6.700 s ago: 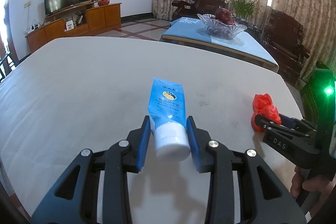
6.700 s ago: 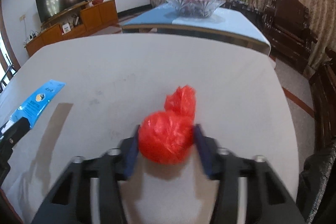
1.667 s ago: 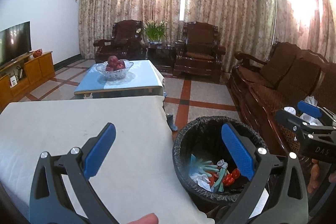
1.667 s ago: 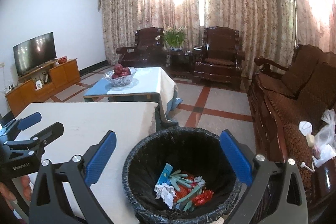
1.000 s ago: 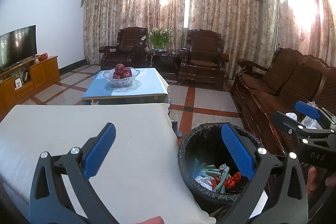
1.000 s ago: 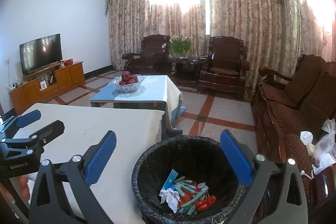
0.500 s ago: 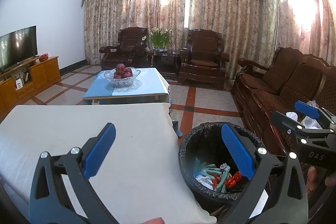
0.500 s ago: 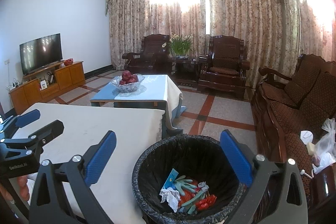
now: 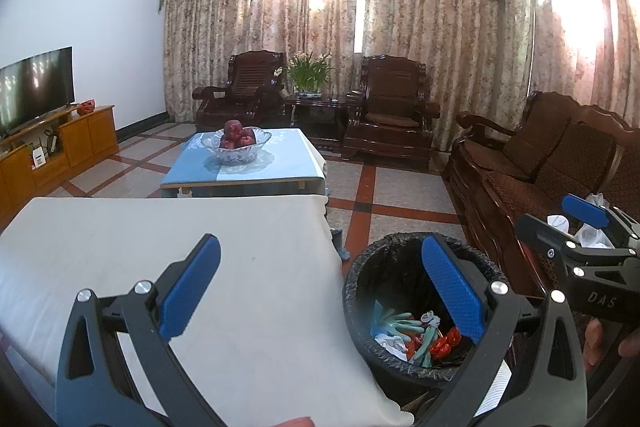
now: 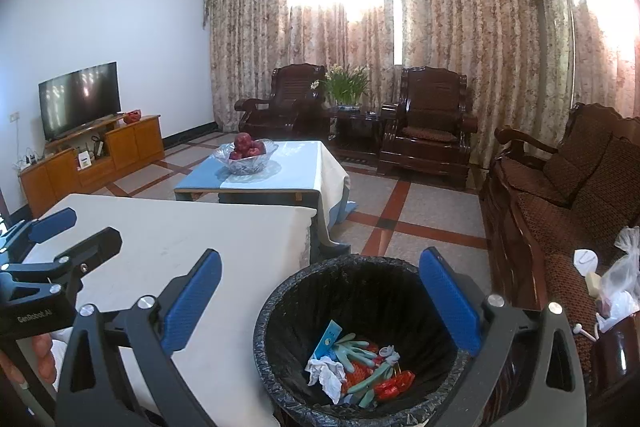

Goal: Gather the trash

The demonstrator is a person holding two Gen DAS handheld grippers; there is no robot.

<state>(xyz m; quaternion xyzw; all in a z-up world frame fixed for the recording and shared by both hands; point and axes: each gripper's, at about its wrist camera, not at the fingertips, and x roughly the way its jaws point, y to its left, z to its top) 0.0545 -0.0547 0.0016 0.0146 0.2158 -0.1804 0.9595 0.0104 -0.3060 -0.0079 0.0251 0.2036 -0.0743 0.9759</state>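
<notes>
Both tools spread and empty above the bin (image 10: 280, 311).
Lift your left tool (image 9: 320, 283) and right tool (image 10: 320, 287) clear of its rim before returning to the worktop (image 9: 160, 227).

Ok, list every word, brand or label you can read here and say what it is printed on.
"DAS" on the right gripper, seen from the left wrist camera.
"GenRobot.AI" on the left gripper, seen from the right wrist camera.
Print on the blue tube in the trash bin: too small to read.
Nothing else legible.
</notes>
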